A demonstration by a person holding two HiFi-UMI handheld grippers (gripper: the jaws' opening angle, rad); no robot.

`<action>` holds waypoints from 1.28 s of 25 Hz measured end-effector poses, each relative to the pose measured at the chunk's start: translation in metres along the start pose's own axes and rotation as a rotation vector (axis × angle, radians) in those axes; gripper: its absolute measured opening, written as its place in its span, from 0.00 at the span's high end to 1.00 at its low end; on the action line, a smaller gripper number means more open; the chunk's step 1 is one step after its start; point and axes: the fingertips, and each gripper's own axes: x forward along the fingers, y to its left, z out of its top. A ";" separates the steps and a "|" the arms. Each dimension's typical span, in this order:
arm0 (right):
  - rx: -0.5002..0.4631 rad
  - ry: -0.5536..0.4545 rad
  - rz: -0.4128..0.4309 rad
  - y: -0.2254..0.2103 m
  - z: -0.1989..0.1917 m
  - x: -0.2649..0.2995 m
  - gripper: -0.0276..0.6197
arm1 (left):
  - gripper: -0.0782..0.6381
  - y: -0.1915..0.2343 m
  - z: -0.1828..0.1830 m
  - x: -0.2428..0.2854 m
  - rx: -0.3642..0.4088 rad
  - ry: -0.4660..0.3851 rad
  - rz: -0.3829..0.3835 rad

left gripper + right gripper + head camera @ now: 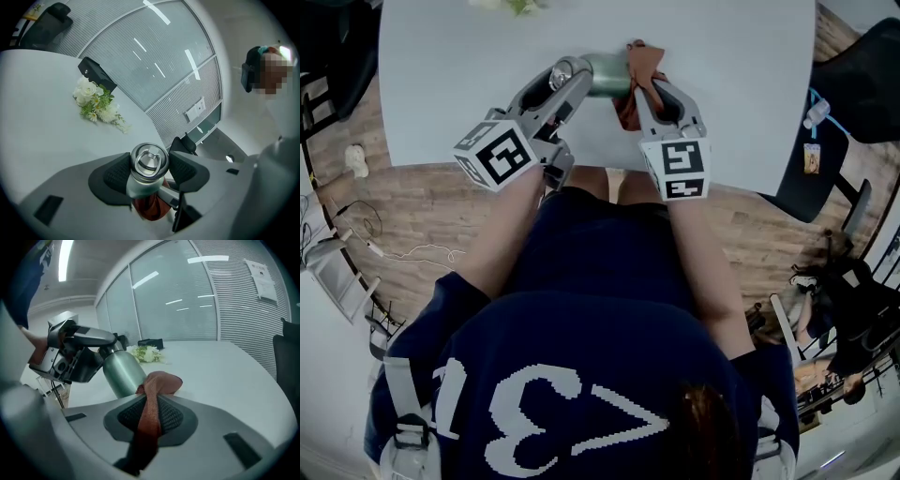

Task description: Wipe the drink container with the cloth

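Nearest the person, the two claws meet over the near edge of the white table [431,84]. The left gripper [565,80] comes in from 7 o'clock and the right gripper [649,82] from 5 o'clock.

The left gripper [149,171] is clamped on the bottle [149,161] just below its metal cap, with both ribbed pads pressing on the neck. In the head view the bottle [605,75] lies almost level, with its cap toward 9 o'clock and its green body toward 3 o'clock. Whether its base touches the table is hidden.

The right gripper [152,416] has its jaws nearly together, pinching a rust-red cloth [157,383]. A bunched fold sticks out past the tips and the rest hangs back between the pads. That fold lies against the side of the bottle [123,371], on the half away from the cap.

So the wiping looks under way: bottle steadied, cloth [642,61] on the metal. No smear or wet streak shows, so how much is already clean cannot be judged. What seems left is the stretch toward the neck and the side facing away.

Farther off, at 11 o'clock on the table, lies a small bunch of white flowers [97,105], with a black box [96,72] beyond it.
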 end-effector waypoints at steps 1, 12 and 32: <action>0.003 0.002 0.000 0.001 -0.001 -0.001 0.85 | 0.52 -0.001 0.000 0.000 0.006 0.001 0.000; -0.133 -0.251 0.198 0.075 0.067 -0.018 0.85 | 0.52 0.005 0.001 -0.002 -0.027 0.005 0.010; -0.277 -0.195 0.251 0.096 0.054 -0.022 0.84 | 0.52 0.001 -0.004 -0.001 -0.027 0.020 0.017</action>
